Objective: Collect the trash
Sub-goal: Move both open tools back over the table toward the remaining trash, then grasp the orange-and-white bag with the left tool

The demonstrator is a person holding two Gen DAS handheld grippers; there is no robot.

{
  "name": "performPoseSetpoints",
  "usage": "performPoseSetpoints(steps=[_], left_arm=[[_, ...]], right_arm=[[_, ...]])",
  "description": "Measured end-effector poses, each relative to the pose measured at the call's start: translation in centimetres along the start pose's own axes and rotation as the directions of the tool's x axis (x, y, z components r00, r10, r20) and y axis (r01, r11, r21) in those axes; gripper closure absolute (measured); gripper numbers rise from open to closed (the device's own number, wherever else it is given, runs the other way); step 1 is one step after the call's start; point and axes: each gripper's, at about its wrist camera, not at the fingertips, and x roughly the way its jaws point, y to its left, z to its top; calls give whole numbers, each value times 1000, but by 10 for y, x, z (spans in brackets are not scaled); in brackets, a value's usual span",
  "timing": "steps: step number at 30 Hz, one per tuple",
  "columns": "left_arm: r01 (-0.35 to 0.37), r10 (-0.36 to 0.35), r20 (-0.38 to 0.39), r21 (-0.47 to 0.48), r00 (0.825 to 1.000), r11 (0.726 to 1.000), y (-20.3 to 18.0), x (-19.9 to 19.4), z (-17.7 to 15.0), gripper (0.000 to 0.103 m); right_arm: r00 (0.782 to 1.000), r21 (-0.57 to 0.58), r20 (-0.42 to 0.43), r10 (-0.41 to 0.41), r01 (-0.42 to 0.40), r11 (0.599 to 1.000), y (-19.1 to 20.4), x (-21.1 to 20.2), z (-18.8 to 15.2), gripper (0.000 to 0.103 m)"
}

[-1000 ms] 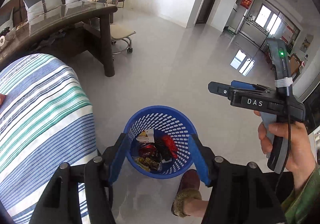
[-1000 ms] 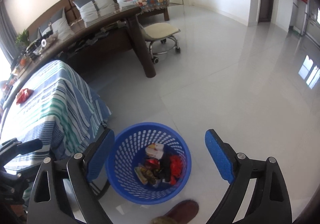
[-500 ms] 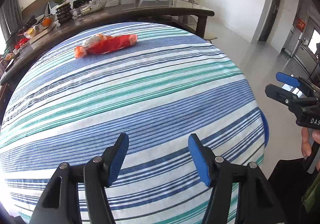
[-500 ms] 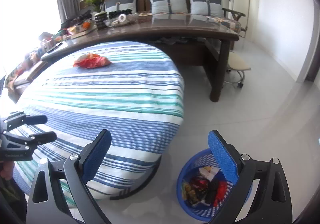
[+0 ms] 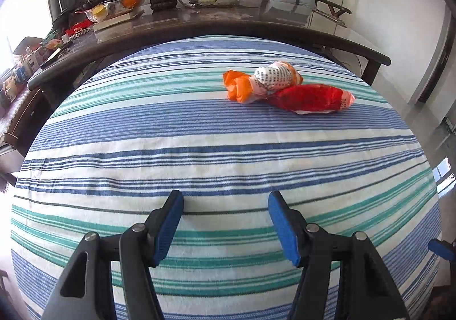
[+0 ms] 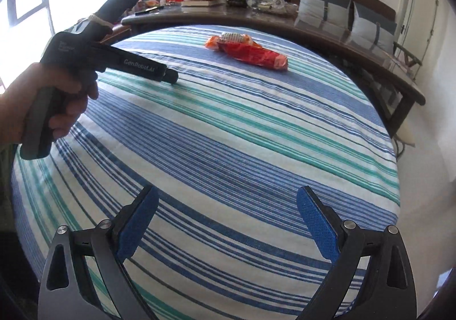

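Both the left claw [image 5: 225, 223] and right claw [image 6: 228, 223], apart and empty, should reach beyond the striped surface's [image 5: 199, 149] centre, pinching the crumpled wrappers [image 5: 287, 89] low

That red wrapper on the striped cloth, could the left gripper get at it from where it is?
Probably yes. The left gripper has its jaws open and empty, and only bare striped tablecloth lies between it and the red wrapper. An orange wrapper touches it, so it may shift too.

2 wrappers [image 5: 287, 89], 2 tools [image 5: 225, 200]
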Motion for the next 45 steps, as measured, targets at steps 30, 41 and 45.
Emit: performPoseSetpoints(steps=[30, 41, 45], left_arm=[[149, -136, -61, 300, 989, 942, -4, 59, 84, 39], [140, -145, -34, 553, 989, 821, -45, 77, 108, 39], [190, -198, -43, 530, 979, 826, -44, 78, 107, 49]], right_arm=[[998, 30, -32, 51, -50, 998, 3, 13, 2, 1], [998, 28, -32, 55, -54, 998, 4, 14, 4, 0], [998, 29, -33, 54, -53, 998, 5, 14, 5, 0]])
